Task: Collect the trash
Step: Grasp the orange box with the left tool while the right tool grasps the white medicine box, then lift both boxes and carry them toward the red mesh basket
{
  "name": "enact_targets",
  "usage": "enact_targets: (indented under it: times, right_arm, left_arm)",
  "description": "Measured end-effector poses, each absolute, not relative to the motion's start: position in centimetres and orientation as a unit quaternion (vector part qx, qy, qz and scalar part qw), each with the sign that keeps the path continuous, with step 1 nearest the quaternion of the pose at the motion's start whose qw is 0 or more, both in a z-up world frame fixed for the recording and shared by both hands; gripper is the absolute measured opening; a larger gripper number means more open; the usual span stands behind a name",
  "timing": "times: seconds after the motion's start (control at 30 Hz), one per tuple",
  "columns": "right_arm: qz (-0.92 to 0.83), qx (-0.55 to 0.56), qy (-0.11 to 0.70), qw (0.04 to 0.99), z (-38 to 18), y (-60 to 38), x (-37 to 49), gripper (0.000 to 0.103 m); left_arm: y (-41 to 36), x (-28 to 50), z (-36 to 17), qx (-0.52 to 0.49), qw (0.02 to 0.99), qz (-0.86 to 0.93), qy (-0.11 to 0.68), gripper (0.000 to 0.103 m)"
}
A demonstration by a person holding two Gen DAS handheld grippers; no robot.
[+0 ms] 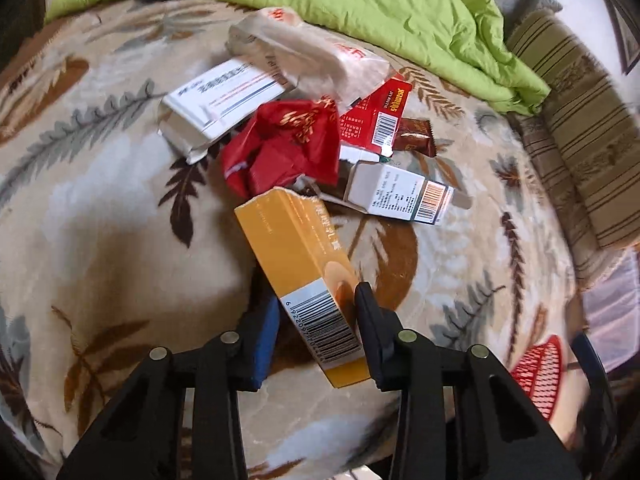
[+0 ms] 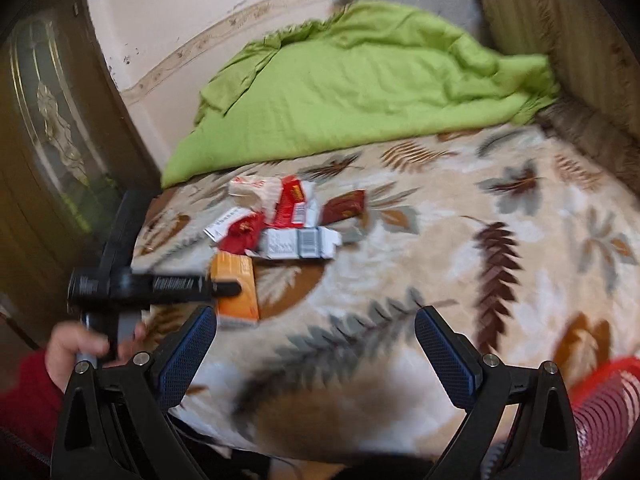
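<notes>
Your left gripper (image 1: 316, 316) is clamped on the orange box's (image 1: 298, 256) barcode end, lifted off the leaf-print blanket (image 1: 100, 220) near the trash pile (image 1: 304, 128). Keep the squeeze steady and carry it level toward the red basket (image 1: 538, 372). Your right gripper (image 2: 316, 348) hangs wide open, empty.

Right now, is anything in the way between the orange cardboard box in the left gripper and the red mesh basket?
Nothing visible blocks it. The left gripper is shut on the orange cardboard box, and only bare leaf-patterned blanket lies between it and the red mesh basket at the bed's edge. The other wrappers sit farther back. The open right gripper holds nothing.
</notes>
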State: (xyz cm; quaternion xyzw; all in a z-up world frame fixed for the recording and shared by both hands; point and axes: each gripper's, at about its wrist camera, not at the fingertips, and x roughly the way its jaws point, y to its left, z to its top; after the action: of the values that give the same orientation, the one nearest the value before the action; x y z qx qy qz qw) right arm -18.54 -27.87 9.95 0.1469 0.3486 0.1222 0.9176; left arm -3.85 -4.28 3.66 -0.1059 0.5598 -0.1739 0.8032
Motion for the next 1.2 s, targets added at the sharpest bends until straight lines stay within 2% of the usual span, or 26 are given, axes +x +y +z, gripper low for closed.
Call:
enact_targets:
  times: [0.07,0.13,0.2,0.27,0.3,0.37,0.47,0.57,0.87,0.93,1.0,1.2]
  right_arm:
    - [0.141,0.158,0.356,0.91,10.1,-27.8,-15.8,0.101]
    - [0.149,0.164,0.373,0.901,9.8,-27.3,-12.8,0.092]
    - [0.147,0.179,0.394,0.889,8.9,-27.3,-9.5,0.078]
    - [0.156,0.195,0.403,0.88,8.1,-27.2,-6.8,0.07]
    - [0.156,0.197,0.407,0.878,7.8,-27.2,-5.5,0.07]
    - [0.143,0.198,0.419,0.875,7.0,-27.1,-3.4,0.065]
    - [0.145,0.194,0.439,0.865,5.7,-26.6,-1.0,0.057]
    - [0.157,0.196,0.46,0.852,4.4,-26.0,-0.3,0.054]
    - [0.264,0.176,0.477,0.82,4.9,-22.0,-7.2,0.057]
    - [0.262,0.152,0.471,0.829,5.9,-21.6,-7.8,0.065]
    - [0.257,0.112,0.451,0.847,6.8,-21.1,-7.8,0.084]
    - [0.261,0.007,0.461,0.848,5.4,-18.2,-4.8,0.084]
  left_arm:
    - [-3.8,-3.9,3.4,-0.114,0.8,-0.184,0.559,0.038]
    - [-3.6,-3.9,3.1,-0.12,0.804,-0.177,0.555,0.042]
    - [-3.7,-3.6,2.5,-0.124,0.801,-0.172,0.559,0.045]
    - [-4.0,-3.3,2.2,-0.132,0.801,-0.173,0.558,0.045]
    - [-4.4,-3.2,2.1,-0.126,0.803,-0.174,0.556,0.045]
    - [-5.0,-3.2,2.2,-0.113,0.809,-0.18,0.548,0.037]
    - [-5.0,-3.7,2.2,-0.115,0.808,-0.194,0.544,0.033]
    - [-4.0,-4.3,2.4,-0.129,0.799,-0.211,0.549,0.029]
    - [1.5,-6.4,3.5,-0.14,0.807,-0.202,0.538,0.029]
    - [1.7,-6.7,3.5,-0.141,0.808,-0.199,0.535,0.029]
    - [1.9,-6.8,3.3,-0.143,0.809,-0.199,0.534,0.029]
    - [1.3,-7.0,3.3,-0.137,0.813,-0.202,0.529,0.029]
